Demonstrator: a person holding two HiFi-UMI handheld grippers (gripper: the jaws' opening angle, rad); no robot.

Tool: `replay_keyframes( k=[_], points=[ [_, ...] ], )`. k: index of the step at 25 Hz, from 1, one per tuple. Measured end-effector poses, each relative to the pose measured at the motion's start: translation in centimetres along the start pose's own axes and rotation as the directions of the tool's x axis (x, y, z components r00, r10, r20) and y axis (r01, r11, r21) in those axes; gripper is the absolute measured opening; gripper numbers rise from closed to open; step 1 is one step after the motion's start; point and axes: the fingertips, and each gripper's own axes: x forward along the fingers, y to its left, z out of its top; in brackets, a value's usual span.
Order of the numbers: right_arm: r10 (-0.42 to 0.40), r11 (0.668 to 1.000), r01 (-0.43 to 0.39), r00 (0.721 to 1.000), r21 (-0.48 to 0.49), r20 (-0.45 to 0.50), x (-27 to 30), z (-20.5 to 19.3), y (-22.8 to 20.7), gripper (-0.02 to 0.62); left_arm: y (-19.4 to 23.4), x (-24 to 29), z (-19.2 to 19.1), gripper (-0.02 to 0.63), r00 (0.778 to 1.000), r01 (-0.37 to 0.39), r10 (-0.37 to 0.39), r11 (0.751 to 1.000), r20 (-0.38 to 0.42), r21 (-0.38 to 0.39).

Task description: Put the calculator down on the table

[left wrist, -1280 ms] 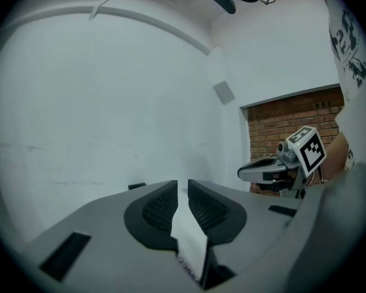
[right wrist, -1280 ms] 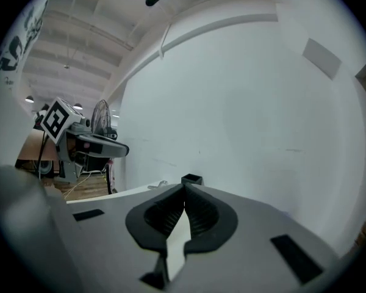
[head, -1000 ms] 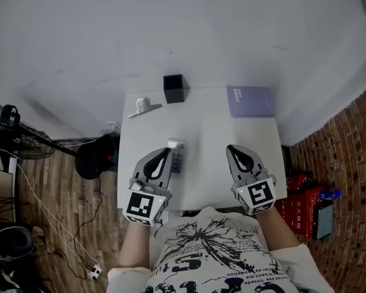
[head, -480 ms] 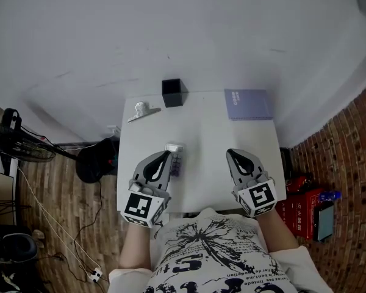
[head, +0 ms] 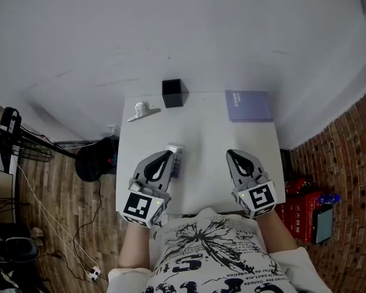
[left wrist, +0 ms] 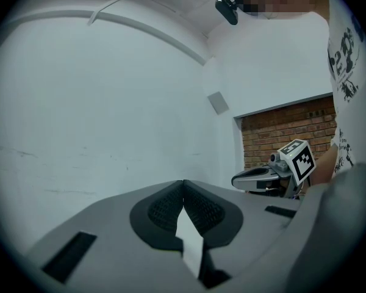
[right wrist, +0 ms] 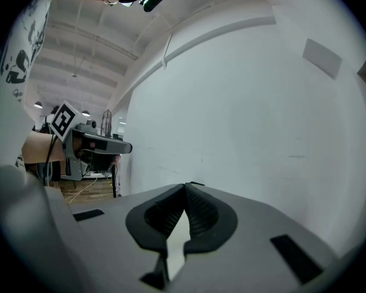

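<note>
The head view looks steeply down from above the person onto the whole white desk [head: 207,133]. Each of the 2 claw views sits close behind its own jaws, facing almost level toward the white wall [left wrist: 97,102]. The left claw [head: 165,156] view catches the right claw [head: 232,154] at its right side, and the right claw view shows the left claw at its left.

No word or number can be read for sure. The shirt [head: 216,249] bears large black lettering that is creased and cut off by the picture's edge, the notebook [head: 250,105] has a short line of print near its top left corner, and the red box [head: 299,215] has white characters, all too small to make out. The cubes on the left gripper [head: 166,155] and right gripper [head: 230,154] show black-and-white square markers, with no letters.
</note>
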Motion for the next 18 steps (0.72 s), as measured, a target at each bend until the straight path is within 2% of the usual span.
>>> replay_keyframes(
  k=[18],
  points=[
    [0.004, 1.0, -0.004, 1.0, -0.009, 0.002, 0.9, 0.2, -1.3, 0.014, 0.5, 1.8, -0.3, 0.014, 1.0, -0.015, 0.015, 1.0, -0.015, 0.011]
  ],
)
